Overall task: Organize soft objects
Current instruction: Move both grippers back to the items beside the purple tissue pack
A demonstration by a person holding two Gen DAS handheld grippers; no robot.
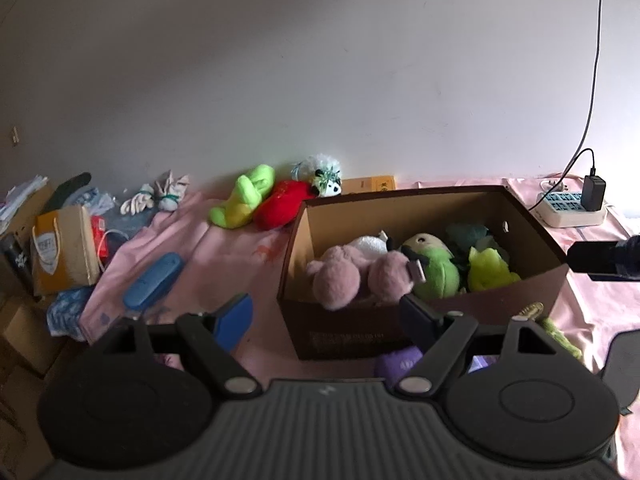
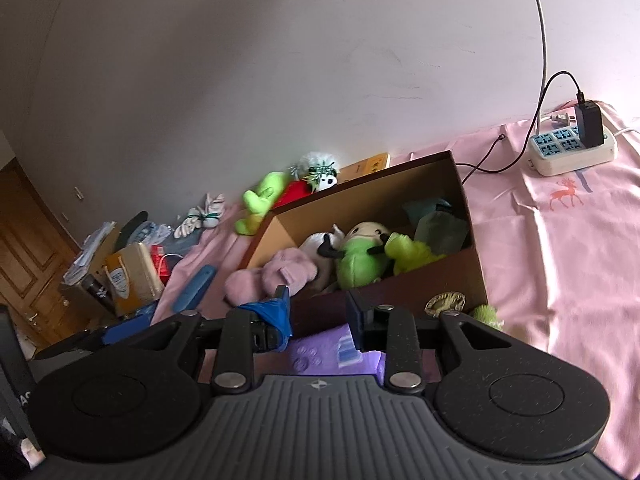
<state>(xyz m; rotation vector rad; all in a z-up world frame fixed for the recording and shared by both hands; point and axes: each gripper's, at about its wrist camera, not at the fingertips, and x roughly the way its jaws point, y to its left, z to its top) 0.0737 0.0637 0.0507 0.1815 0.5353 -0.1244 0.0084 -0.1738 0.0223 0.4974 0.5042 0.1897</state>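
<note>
Ahead of left hand-held gripper (image 1: 326,312): toy-filled box (image 1: 400,204)

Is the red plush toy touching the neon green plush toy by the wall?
Touching. The left wrist view shows the red plush toy pressed against the neon green plush toy, no gap.

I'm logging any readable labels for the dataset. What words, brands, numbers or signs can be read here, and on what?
None can be read for certain.
Cardboard box: print on the front wall, too blurred.
Yellow packet behind the box: dark marks, too small.
Paper bag: blue-and-white logo, illegible.
Purple cloth: paw prints, no words.
Pink sheet: a deer figure, no text.
</note>
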